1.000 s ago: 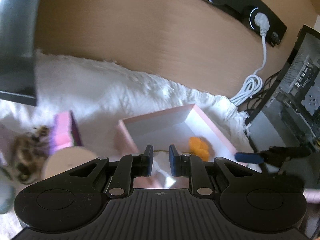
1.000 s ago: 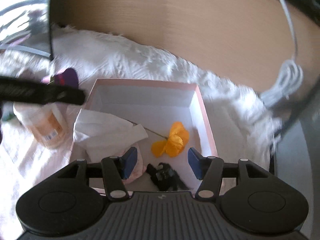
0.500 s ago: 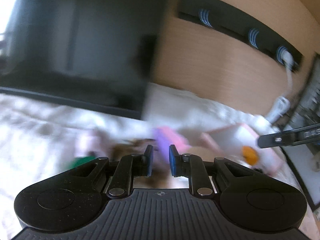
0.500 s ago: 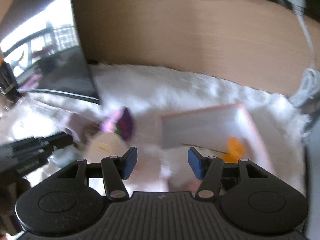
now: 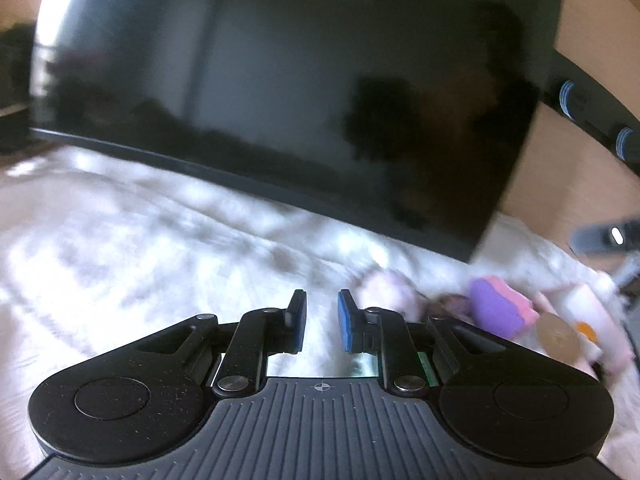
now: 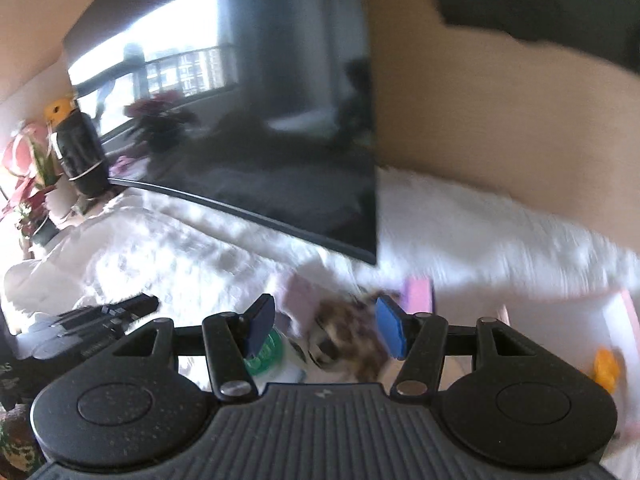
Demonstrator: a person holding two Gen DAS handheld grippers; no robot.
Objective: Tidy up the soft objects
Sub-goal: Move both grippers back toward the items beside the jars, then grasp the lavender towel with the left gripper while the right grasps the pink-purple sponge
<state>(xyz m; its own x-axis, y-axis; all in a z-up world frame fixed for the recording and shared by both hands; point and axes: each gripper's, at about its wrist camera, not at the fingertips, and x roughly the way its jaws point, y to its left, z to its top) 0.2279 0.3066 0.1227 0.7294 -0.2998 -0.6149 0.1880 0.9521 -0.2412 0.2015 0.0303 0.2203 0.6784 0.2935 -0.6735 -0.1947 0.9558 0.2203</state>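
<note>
The left gripper has its jaws apart by a narrow gap, and nothing is between them; only the fluffy white rug shows through the gap. Its pads are flat blue rubber on black plastic arms. Ahead of these jaws stands a large dark monitor with a glossy, slightly curved screen. To the right of the jaws, a little beyond the tips, lies a soft purple and pink sponge, blocky with rounded edges, and just beside it a round beige lid. Between the sponge and the jaws is a pale pink soft thing, too blurred to name.

The right gripper has its jaws about half open and holds nothing. Between them, farther down, lies a brown mottled furry thing, not touched by the pads. Below the left pad there is a green round lid. To the right of the jaws is the pink box with white inside, and an orange cloth flower lies in it. The other gripper, black and blurred, is at the left of these jaws
</note>
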